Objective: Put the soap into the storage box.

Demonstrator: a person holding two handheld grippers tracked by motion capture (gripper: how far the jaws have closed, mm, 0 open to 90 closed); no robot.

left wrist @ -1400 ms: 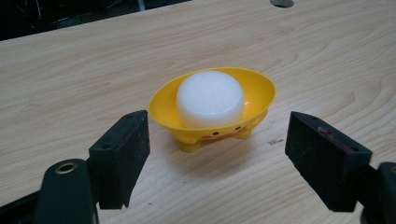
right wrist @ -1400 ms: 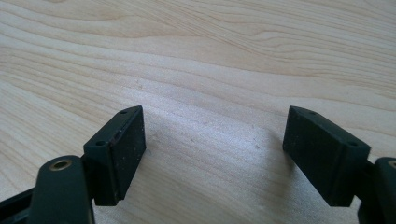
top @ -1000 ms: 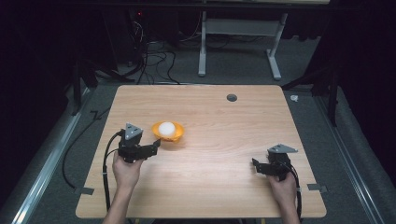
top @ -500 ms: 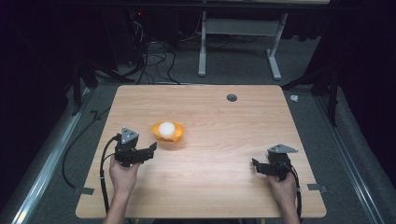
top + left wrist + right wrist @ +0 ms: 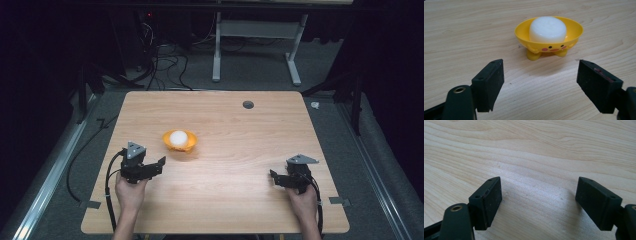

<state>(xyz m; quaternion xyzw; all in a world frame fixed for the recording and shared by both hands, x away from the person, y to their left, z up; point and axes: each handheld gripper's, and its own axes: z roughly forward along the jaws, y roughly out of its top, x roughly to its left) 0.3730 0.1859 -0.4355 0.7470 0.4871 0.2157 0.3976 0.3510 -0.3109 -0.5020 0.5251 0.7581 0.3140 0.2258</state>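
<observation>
A yellow duck-faced bowl (image 5: pixel 180 142) (image 5: pixel 549 42) stands left of the table's middle, holding a white rounded lump (image 5: pixel 178 137) (image 5: pixel 547 29). My left gripper (image 5: pixel 159 165) (image 5: pixel 540 85) sits a short way in front of and left of the bowl, jaws wide apart and empty, pointing at it. My right gripper (image 5: pixel 273 176) (image 5: pixel 537 202) rests near the front right of the table, open, with bare wood between its fingers.
The wooden table (image 5: pixel 240 150) has a small dark round hole (image 5: pixel 248 104) near its far edge. Cables trail from each gripper toward the front edge. Beyond the table lie dark floor, tangled cables and a white desk frame (image 5: pixel 255 45).
My left gripper has drawn back toward the front left, away from the bowl, which stays put. The right gripper has not moved.
</observation>
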